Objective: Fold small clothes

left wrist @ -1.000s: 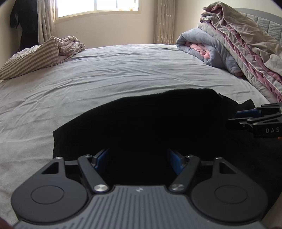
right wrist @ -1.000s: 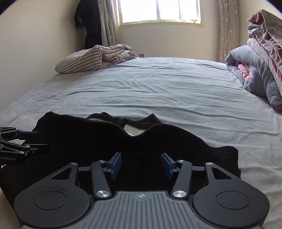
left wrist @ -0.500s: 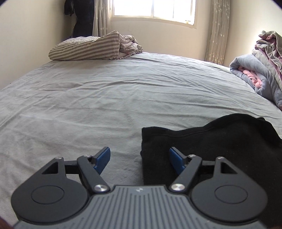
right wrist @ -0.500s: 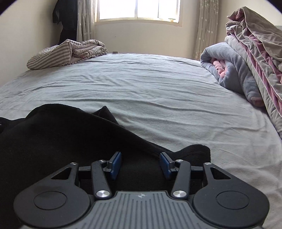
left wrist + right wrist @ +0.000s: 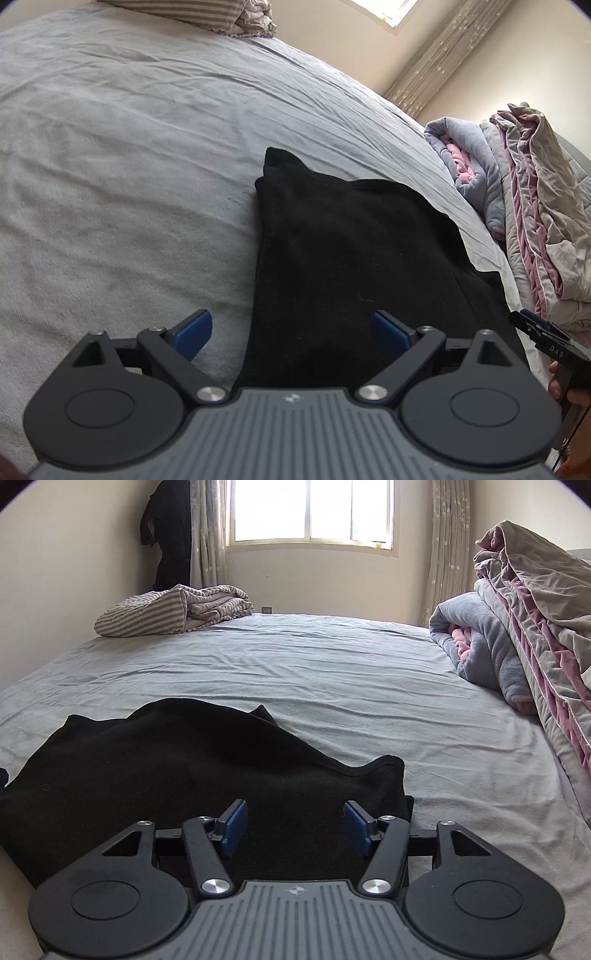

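A black folded garment (image 5: 351,251) lies flat on the grey bed sheet (image 5: 129,166). My left gripper (image 5: 291,332) is open and empty, hovering over the garment's near left edge. In the right wrist view the same garment (image 5: 177,760) fills the near left, with its right end bunched up. My right gripper (image 5: 295,825) is open and empty over the garment's near right part. The right gripper's body also shows at the left wrist view's right edge (image 5: 550,343).
A striped folded quilt (image 5: 173,607) lies at the far left of the bed. A pile of grey and pink blankets (image 5: 517,638) lies along the right side. A window (image 5: 310,513) and curtains are behind the bed.
The left gripper has swung and tilted, so the garment now runs ahead of it. The right gripper has pulled back a little. The garment lies flatter and folded over.
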{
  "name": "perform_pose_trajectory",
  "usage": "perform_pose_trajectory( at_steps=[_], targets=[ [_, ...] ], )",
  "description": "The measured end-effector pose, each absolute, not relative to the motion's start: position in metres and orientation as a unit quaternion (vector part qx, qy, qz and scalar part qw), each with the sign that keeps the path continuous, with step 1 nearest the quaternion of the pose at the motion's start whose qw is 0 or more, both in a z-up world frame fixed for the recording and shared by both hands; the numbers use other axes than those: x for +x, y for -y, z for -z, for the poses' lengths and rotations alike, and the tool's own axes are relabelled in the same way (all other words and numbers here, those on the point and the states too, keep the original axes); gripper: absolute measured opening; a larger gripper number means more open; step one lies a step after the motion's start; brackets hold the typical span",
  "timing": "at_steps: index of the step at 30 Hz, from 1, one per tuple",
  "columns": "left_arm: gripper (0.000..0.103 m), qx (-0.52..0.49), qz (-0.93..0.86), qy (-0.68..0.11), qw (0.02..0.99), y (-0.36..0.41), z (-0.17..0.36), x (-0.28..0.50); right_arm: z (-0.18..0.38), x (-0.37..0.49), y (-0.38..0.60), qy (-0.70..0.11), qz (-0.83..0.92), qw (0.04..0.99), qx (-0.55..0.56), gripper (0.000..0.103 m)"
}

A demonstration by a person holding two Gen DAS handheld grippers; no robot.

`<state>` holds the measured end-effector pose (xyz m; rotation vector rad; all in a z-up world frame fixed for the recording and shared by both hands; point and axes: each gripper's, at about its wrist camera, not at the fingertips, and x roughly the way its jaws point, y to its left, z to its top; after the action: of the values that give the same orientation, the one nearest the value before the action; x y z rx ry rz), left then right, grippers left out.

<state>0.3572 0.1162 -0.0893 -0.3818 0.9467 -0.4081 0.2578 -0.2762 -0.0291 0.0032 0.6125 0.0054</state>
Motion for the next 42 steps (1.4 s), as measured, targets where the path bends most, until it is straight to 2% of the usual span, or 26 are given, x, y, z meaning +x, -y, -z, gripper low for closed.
perform_pose_trajectory(
  at_steps=[3, 11, 12, 14, 15, 17, 20, 28, 35, 42],
  targets=[
    [0.091, -0.231, 0.208, -0.477, 0.822, -0.121, 0.106, 0.363, 0.03, 0.25, 0.272, -0.306, -0.015, 0.952, -0.006, 0.061],
    [0.084, -0.268, 0.209, -0.427, 0.838, -0.1, 0.119, 0.355, 0.035, 0.24, 0.27, -0.309, -0.025, 0.95, 0.019, 0.063],
    [0.081, -0.269, 0.199, -0.421, 0.843, -0.099, 0.119, 0.353, 0.036, 0.239, 0.267, -0.309, -0.028, 0.95, 0.021, 0.063],
    [0.051, -0.258, 0.165, -0.409, 0.86, -0.096, 0.118, 0.349, 0.037, 0.24, 0.262, -0.31, -0.03, 0.95, 0.019, 0.061],
    [0.047, -0.254, 0.159, -0.405, 0.864, -0.096, 0.118, 0.348, 0.038, 0.24, 0.259, -0.31, -0.033, 0.95, 0.02, 0.061],
    [0.029, -0.269, 0.155, -0.4, 0.862, -0.1, 0.118, 0.347, 0.038, 0.24, 0.254, -0.31, -0.043, 0.949, 0.027, 0.059],
    [0.022, -0.293, 0.157, -0.387, 0.86, -0.105, 0.111, 0.344, 0.037, 0.241, 0.244, -0.313, -0.057, 0.947, 0.037, 0.053],
    [0.017, -0.337, 0.185, -0.338, 0.859, -0.096, 0.062, 0.335, 0.037, 0.244, 0.228, -0.325, -0.082, 0.941, 0.045, 0.037],
    [0.017, -0.29, 0.248, -0.302, 0.874, -0.036, 0.003, 0.326, 0.058, 0.254, 0.227, -0.367, -0.083, 0.926, 0.04, 0.026],
    [0.017, -0.212, 0.306, -0.309, 0.875, 0.055, -0.025, 0.321, 0.052, 0.245, 0.234, -0.373, -0.094, 0.922, 0.039, 0.025]
  ],
)
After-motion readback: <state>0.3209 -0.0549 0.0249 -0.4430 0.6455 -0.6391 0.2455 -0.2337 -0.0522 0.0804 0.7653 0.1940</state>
